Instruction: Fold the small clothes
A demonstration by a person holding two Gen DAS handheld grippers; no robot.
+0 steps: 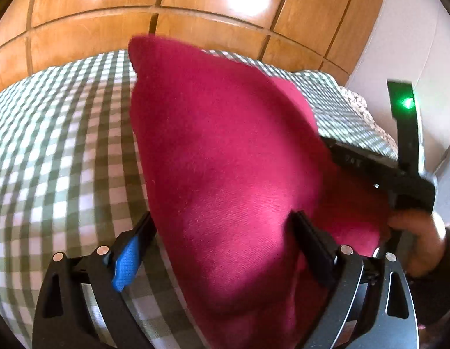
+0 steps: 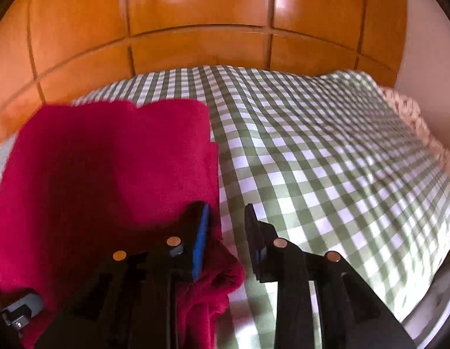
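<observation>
A magenta-red small garment [image 1: 225, 151] lies folded on the green-and-white checked bed cover [image 1: 56, 151]. In the left wrist view my left gripper [image 1: 222, 224] is open, its two fingers wide apart with the garment's near part between them. The right gripper's black body [image 1: 379, 171] sits on the garment's right side there. In the right wrist view the garment [image 2: 108, 168] fills the left half. My right gripper [image 2: 226, 215] is open at the garment's right edge, its left finger [image 2: 200, 232] over the cloth, its right finger [image 2: 254, 238] over the cover.
A wooden panelled headboard [image 2: 196, 14] rises behind the bed. The checked cover [image 2: 327, 160] stretches to the right, with a floral pillow [image 2: 405, 107] at the far right edge beside a white wall [image 1: 414, 29]. A hand [image 1: 420, 241] holds the right gripper.
</observation>
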